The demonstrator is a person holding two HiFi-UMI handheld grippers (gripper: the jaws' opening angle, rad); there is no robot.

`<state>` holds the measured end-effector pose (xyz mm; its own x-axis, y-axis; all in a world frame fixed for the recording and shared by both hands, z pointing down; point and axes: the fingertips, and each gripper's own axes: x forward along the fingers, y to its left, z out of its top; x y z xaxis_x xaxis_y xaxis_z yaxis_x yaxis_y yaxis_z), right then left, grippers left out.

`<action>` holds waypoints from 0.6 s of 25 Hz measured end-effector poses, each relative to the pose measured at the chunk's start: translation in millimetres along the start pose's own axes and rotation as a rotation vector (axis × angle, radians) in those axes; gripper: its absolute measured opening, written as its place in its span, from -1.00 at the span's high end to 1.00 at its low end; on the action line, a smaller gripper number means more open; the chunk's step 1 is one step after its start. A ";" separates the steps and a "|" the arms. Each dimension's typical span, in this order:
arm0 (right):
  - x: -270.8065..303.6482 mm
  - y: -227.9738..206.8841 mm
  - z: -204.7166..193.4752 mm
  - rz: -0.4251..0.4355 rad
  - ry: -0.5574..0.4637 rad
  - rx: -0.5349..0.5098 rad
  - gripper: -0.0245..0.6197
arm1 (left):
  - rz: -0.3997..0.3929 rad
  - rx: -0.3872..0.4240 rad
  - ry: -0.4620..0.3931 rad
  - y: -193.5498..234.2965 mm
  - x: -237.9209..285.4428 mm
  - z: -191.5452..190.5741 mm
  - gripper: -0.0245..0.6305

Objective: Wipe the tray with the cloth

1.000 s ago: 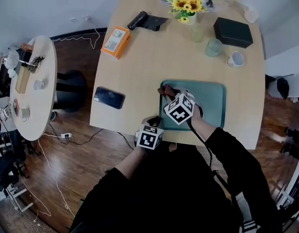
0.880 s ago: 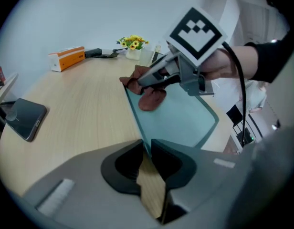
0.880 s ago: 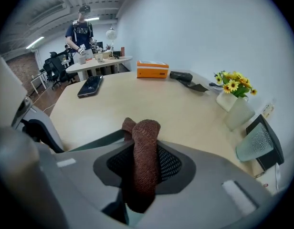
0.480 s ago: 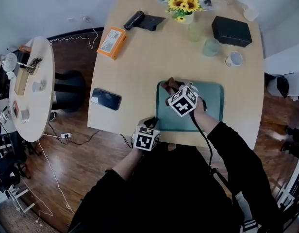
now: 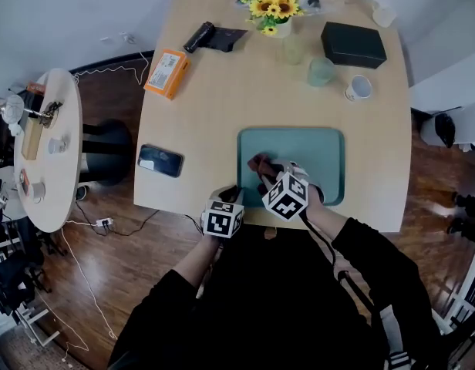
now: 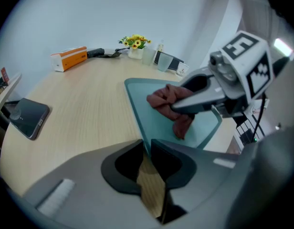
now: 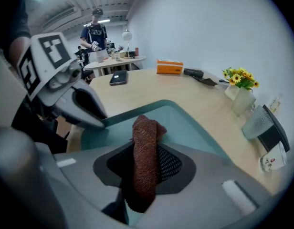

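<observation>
A teal tray (image 5: 318,149) lies near the front edge of the wooden table. A brown-red cloth (image 5: 260,163) rests on its left part, and my right gripper (image 5: 268,173) is shut on it. In the right gripper view the cloth (image 7: 146,142) stands bunched between the jaws of the right gripper (image 7: 144,175), over the tray (image 7: 185,128). My left gripper (image 5: 231,196) is at the tray's near left corner. In the left gripper view its jaws (image 6: 146,151) are shut on the tray's rim (image 6: 136,109). The cloth (image 6: 163,98) and the right gripper (image 6: 178,108) show just beyond.
A phone (image 5: 160,160) lies left of the tray. At the table's far end stand an orange box (image 5: 164,73), a sunflower vase (image 5: 272,10), a glass (image 5: 321,72), a mug (image 5: 358,89) and a black box (image 5: 353,45). A round side table (image 5: 45,145) stands left.
My right gripper has dragged the cloth from the tray's far left corner toward the near edge. The left gripper has stayed at the tray's near left corner.
</observation>
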<state>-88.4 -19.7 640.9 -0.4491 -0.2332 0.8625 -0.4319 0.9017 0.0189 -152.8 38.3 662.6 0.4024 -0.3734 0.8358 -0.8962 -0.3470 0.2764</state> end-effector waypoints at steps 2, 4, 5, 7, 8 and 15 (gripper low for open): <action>-8.1 28.8 -13.3 0.031 -0.002 -0.021 0.58 | 0.007 -0.001 -0.001 0.4 -0.4 -0.5 0.82; -14.1 50.8 -23.6 0.054 -0.001 -0.036 0.58 | 0.012 0.001 -0.006 0.6 -0.8 -0.1 0.81; -15.9 58.7 -27.4 0.059 -0.001 -0.044 0.58 | 0.014 0.002 -0.008 0.7 -0.9 -0.1 0.82; -17.3 67.5 -31.5 0.059 -0.003 -0.063 0.58 | 0.019 0.004 -0.011 0.8 -1.1 -0.4 0.82; -17.4 68.8 -32.4 0.059 -0.002 -0.070 0.58 | 0.021 0.006 -0.011 0.5 -1.1 -0.6 0.81; -15.3 42.1 -36.1 0.051 0.008 -0.094 0.58 | 0.025 0.014 -0.004 -1.3 -0.7 -0.6 0.81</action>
<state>-71.6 35.0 646.8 -0.4621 -0.1832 0.8677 -0.3330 0.9427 0.0216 -152.0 39.5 661.9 0.3807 -0.3855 0.8405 -0.9033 -0.3494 0.2490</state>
